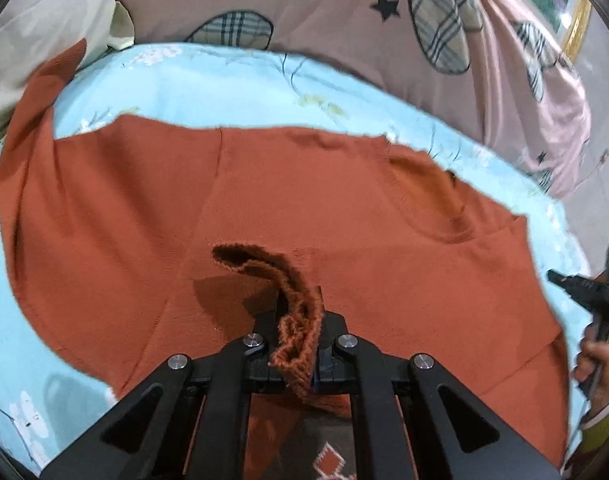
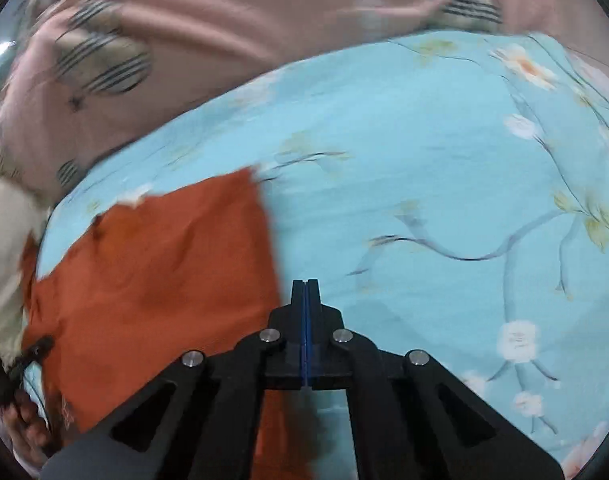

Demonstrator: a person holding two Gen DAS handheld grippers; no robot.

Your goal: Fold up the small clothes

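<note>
A rust-orange knit garment [image 1: 304,208] lies spread on a light blue floral bedsheet [image 1: 232,80]. My left gripper [image 1: 298,320] is shut on a bunched edge of the garment, which curls up between the fingers above the flat part. In the right wrist view the garment [image 2: 156,280] lies at the left on the sheet [image 2: 424,160]. My right gripper [image 2: 305,292] is shut and empty, its tips over the sheet just right of the garment's edge. The right gripper also shows at the right edge of the left wrist view [image 1: 584,288].
A pink quilt with plaid patches and black stars [image 1: 344,20] is heaped along the far side of the bed. A cream pillow [image 1: 44,32] lies at the far left. A dark patterned cloth [image 1: 328,456] shows under the left gripper.
</note>
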